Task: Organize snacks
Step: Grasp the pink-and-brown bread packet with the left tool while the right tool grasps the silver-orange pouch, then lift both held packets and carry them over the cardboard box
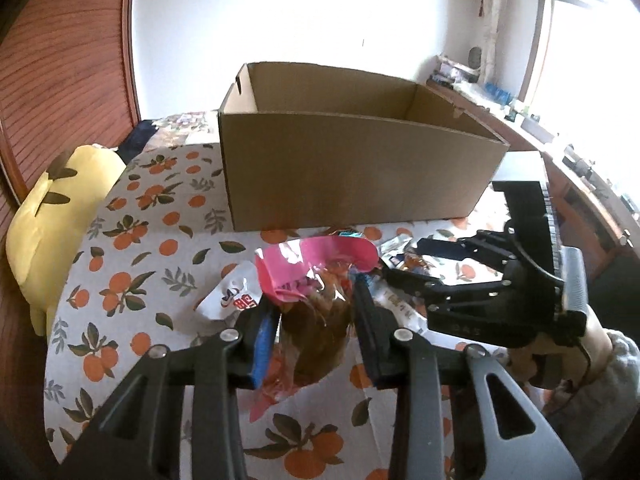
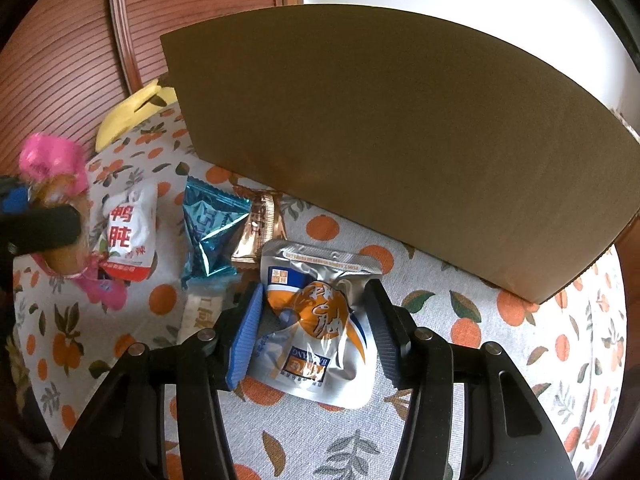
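Left tongs (image 1: 314,312) clamped on pink-wrapped pastry (image 1: 316,280); right tongs (image 2: 316,320) around silver pouch (image 2: 316,320).

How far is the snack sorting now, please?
Done: nothing visibly; the cardboard box shows no snacks in the visible part. In hand: left gripper holds the pink-wrapped snack; right gripper straddles the silver pouch. Left: white packet, blue packet, brown packet.

Snack packets (image 2: 208,236) on tablecloth (image 2: 460,364) before cardboard box (image 2: 400,152); cushion (image 1: 52,220) left of box.
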The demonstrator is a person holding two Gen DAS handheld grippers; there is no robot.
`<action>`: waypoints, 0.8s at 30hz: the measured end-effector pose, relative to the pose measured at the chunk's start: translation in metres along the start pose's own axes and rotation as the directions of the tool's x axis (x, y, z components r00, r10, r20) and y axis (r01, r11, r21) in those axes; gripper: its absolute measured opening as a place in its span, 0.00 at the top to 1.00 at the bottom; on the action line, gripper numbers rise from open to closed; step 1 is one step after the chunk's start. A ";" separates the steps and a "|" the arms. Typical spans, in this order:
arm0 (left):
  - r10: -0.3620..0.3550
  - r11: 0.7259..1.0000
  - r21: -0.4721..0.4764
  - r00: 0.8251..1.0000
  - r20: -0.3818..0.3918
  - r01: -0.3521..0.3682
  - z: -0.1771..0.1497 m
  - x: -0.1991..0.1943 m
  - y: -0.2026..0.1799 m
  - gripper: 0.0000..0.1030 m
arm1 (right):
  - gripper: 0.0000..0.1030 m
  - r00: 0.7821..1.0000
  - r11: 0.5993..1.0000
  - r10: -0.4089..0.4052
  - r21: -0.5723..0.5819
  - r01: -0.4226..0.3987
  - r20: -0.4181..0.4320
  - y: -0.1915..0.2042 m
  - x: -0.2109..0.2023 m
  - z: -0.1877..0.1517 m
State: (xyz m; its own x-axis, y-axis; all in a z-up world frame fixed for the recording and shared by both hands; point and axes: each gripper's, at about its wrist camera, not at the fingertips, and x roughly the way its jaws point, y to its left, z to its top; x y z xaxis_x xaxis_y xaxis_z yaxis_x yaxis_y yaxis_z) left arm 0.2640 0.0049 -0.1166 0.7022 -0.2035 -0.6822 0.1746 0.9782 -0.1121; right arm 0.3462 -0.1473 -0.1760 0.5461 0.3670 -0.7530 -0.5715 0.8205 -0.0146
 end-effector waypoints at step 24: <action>-0.067 0.998 -0.004 0.995 0.079 0.067 -0.005 -0.020 -0.004 0.68 | 0.63 0.997 0.999 0.004 0.052 -0.008 0.082 -0.003 -0.054 -0.003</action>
State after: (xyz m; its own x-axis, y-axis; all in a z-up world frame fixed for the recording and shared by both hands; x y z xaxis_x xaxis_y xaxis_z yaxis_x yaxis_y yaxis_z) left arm 0.2459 0.0052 -0.1060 0.7413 -0.2711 -0.6140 0.2189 0.9624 -0.1607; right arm 0.3170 -0.1705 -0.1374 0.5926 0.4049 -0.6964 -0.5431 0.8393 0.0258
